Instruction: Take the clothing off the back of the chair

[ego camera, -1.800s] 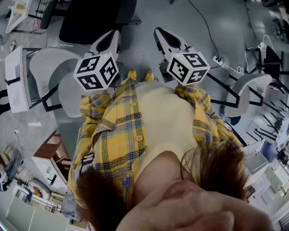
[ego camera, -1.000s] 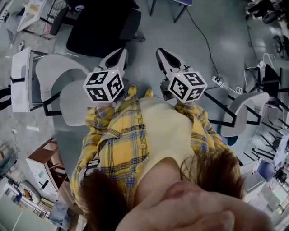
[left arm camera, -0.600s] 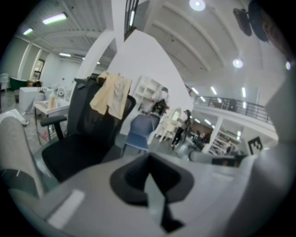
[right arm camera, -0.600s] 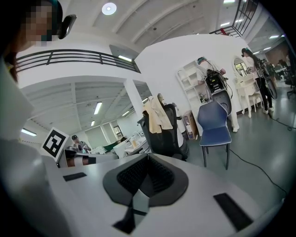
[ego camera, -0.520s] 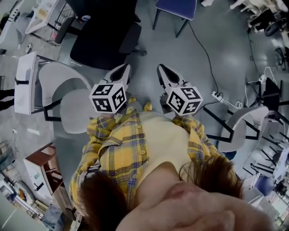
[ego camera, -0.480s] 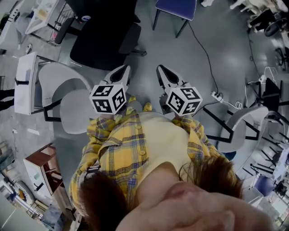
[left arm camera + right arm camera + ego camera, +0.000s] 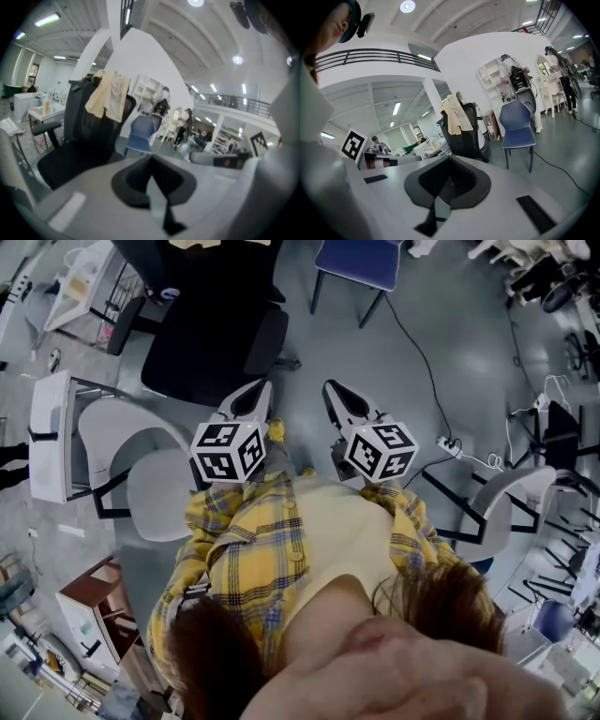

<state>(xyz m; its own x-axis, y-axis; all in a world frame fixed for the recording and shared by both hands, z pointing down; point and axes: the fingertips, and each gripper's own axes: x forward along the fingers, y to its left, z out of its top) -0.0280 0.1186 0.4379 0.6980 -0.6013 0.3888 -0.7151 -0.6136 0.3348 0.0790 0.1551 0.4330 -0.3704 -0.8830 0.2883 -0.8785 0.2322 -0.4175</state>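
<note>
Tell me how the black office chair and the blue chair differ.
The black office chair has beige clothing draped over its back; the blue chair has a bare back. The black office chair is padded, with armrests; the blue chair is an armless shell on thin legs. Both stand upright, seats empty.

In the head view we are seeing the black chair (image 7: 202, 338) running off the top edge, so only a sliver of the beige clothing (image 7: 211, 243) on its back is showing. Right of that chair, the blue chair (image 7: 361, 259) is being cropped by the same edge. In the left gripper view, the left gripper (image 7: 151, 161) is covering the black chair's base, and the people (image 7: 183, 123) beyond the chair are coming out too small and blurred for us to tell apart.
</note>
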